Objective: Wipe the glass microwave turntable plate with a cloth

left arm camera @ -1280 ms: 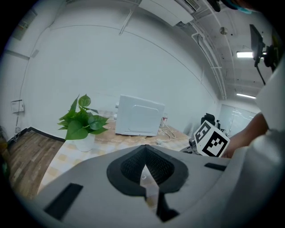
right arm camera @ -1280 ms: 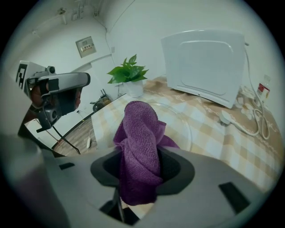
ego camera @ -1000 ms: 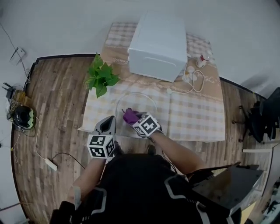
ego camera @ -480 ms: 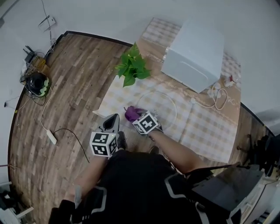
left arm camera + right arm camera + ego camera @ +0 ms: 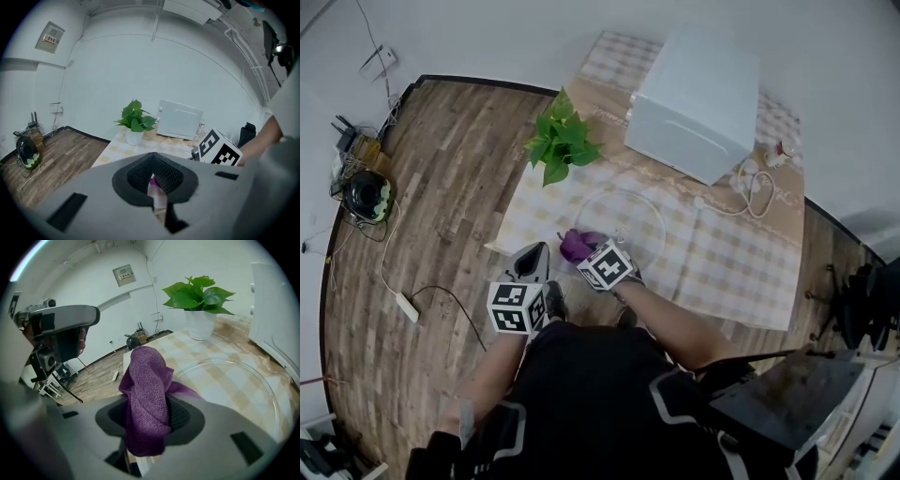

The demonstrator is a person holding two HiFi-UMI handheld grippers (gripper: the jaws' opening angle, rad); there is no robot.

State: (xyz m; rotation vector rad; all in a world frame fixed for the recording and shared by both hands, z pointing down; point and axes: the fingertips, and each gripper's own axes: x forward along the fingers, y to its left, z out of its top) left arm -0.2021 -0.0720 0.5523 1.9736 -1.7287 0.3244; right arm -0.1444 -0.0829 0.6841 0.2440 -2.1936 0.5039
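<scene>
Nearest, the left gripper (image 5: pixel 532 255) is held at the table's near edge, jaws closed on nothing. A purple cloth (image 5: pixel 577 244) is clamped in the right gripper (image 5: pixel 592 256) at the near rim of the glass turntable plate (image 5: pixel 655 214), which is laid before a white microwave (image 5: pixel 694 94).

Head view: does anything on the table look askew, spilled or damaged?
Nothing stands out. The glass plate lies flat on the checked tablecloth, the plant stands upright, and the right gripper is shut on the purple cloth.
</scene>
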